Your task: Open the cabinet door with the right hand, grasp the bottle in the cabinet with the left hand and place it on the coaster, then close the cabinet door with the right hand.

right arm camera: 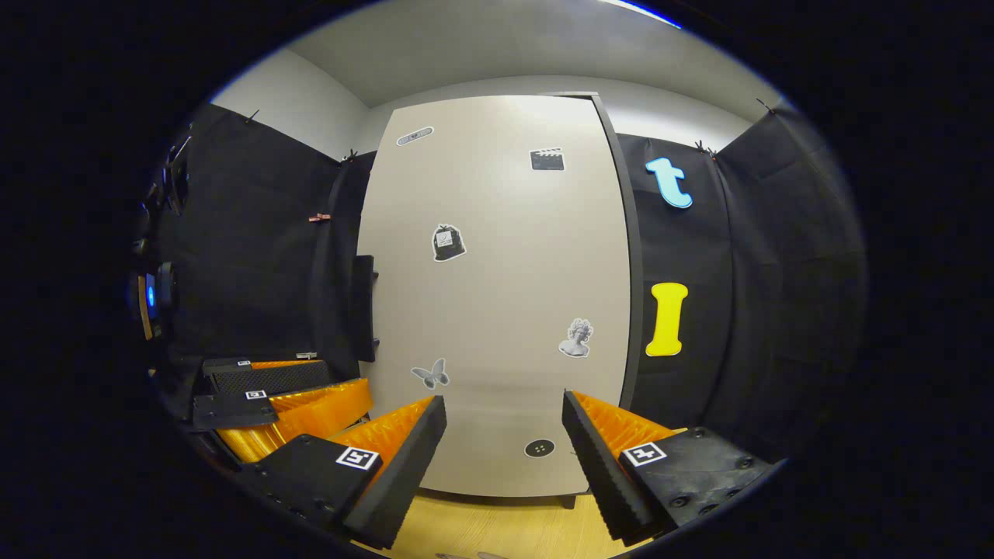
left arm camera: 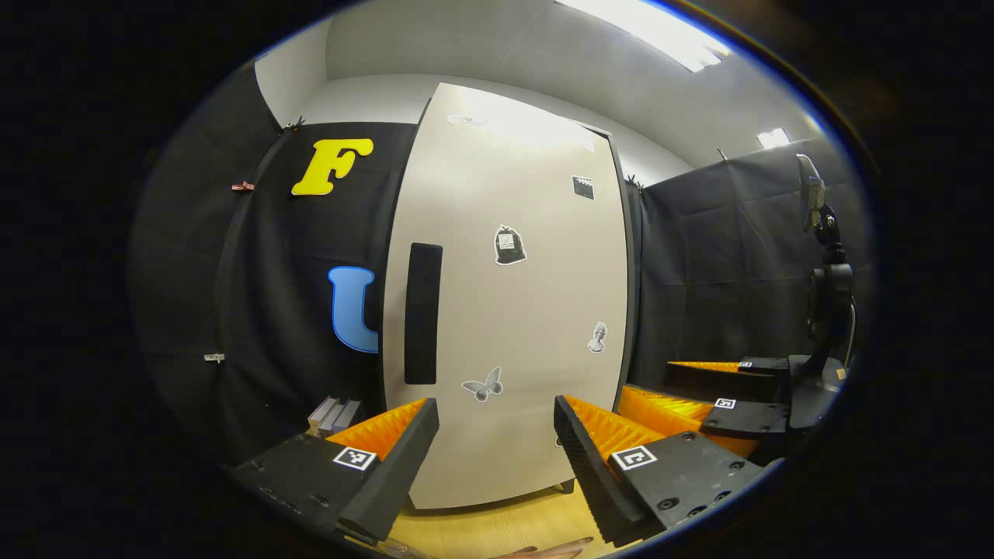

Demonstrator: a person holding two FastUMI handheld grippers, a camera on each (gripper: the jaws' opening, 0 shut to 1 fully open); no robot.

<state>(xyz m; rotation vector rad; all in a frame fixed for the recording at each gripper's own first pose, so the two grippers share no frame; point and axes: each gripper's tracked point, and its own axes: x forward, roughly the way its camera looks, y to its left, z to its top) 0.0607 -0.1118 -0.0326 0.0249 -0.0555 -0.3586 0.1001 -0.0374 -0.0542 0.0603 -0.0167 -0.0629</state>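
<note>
Black cloth hangs on every side of the booth, under a pale ceiling with strip lights, and a light wooden counter [left arm camera: 497,528] runs along the bottom of both views.

In the left gripper view, a few small book-like spines [left arm camera: 334,415] stand at far left near the counter's back. The left claw [left arm camera: 497,450] sits low in the foreground, its orange-and-black fingers spread wide with nothing between them. Straight ahead stands the cabinet door [left arm camera: 505,310], beige, dotted with small stickers, with a long dark handle [left arm camera: 423,314] near its left edge. Further right, the right claw [left arm camera: 699,404] shows beside a black camera stand [left arm camera: 827,295].

In the right gripper view, the left claw [right arm camera: 272,396] appears at far left, then the door handle [right arm camera: 363,307] seen edge-on, then the door [right arm camera: 497,295] itself filling the middle. The right claw [right arm camera: 505,450] faces it, released and empty, well short of the handle.

By my reading the task has not begun: the door looks flush and closed, so opening it, lifting out the bottle, setting it on the coaster and closing up all remain. The bottle is presumably behind the door, hidden from sight. I cannot make out a coaster; something lies at the very bottom edge of each view, too cut off to identify.
</note>
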